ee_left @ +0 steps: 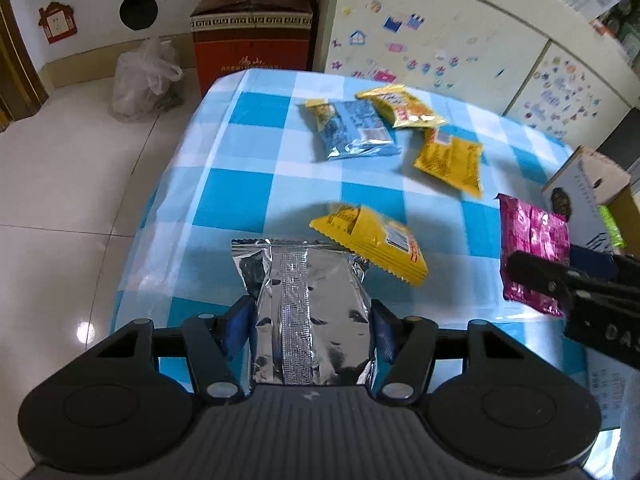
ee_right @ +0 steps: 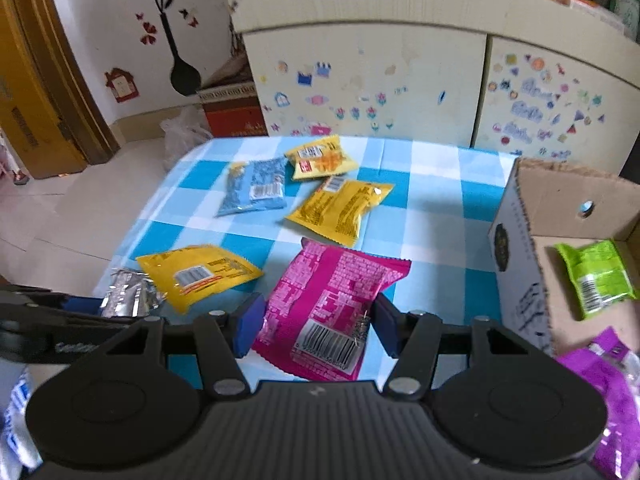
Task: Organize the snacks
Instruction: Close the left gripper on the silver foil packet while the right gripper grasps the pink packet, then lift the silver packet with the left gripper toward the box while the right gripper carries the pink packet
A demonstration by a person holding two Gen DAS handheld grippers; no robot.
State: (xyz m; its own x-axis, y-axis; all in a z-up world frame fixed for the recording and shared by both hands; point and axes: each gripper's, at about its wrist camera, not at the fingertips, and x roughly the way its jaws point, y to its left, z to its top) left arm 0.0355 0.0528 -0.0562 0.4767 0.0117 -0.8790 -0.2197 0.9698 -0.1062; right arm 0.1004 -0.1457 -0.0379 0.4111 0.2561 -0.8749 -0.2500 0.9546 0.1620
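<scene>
— Which of the two is closer to the cardboard box (ee_right: pixel 520 264)?

— The right hand-held gripper (ee_right: pixel 316 322), clearly. It is clamped on the pink packet (ee_right: pixel 336 296), pads pressing in from both long sides near the barcode end, so the packet's long axis runs straight out ahead of the fingers. The box stands just to its right on the checked surface (ee_right: pixel 432 200), open side up, with a green packet (ee_right: pixel 596 276) already lying inside.

— And the left one?

— The left hand-held gripper (ee_left: pixel 312 330) is clamped on the silver packet (ee_left: pixel 308 300), gripped the same way, long axis pointing forward along the fingers. It sits on the far side from the box, with the right gripper and its pink packet between them.

— So the pink one goes in first?

— I'd judge so. It only has to swing rightward and over the near wall of the box. The silver one has a longer way across.

— What about the rest?

— Three yellow packets, the nearest being this yellow packet (ee_left: pixel 372 240) just beyond the silver one, and a blue packet (ee_left: pixel 356 128) lie loose on the surface farther out.
</scene>
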